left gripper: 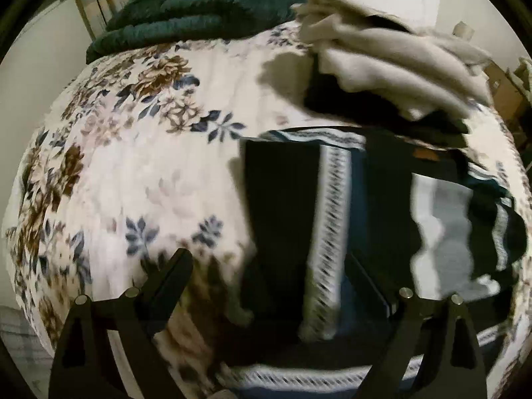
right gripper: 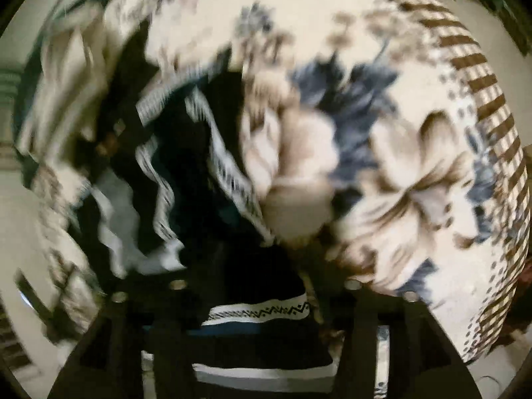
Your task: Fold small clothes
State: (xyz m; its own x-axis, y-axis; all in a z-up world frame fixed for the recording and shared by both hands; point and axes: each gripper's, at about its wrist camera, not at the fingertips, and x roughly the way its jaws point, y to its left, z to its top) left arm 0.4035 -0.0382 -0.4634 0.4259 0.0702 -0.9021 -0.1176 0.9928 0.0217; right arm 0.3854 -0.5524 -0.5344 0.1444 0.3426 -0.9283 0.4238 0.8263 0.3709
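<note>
Left fingers: the left gripper [left gripper: 266,286] stands wide apart, holding nothing; one finger over the floral blanket [left gripper: 139,173], the other over cloth.
Right fingers: the right gripper [right gripper: 262,302] is blurred; the dark garment [right gripper: 262,299] lies between its fingers, but I cannot tell whether they grip it.
Task's thing: the dark garment [left gripper: 299,206], with white patterned bands, lies flat straight ahead of the left fingers.
Beyond: a beige clothes pile [left gripper: 392,56] farther ahead; a green blanket [left gripper: 199,10] at the far end.
Handling: likely soft, light, limp; best pinched at a banded hem or corner.
Writing: none readable; zigzag trim only.
</note>
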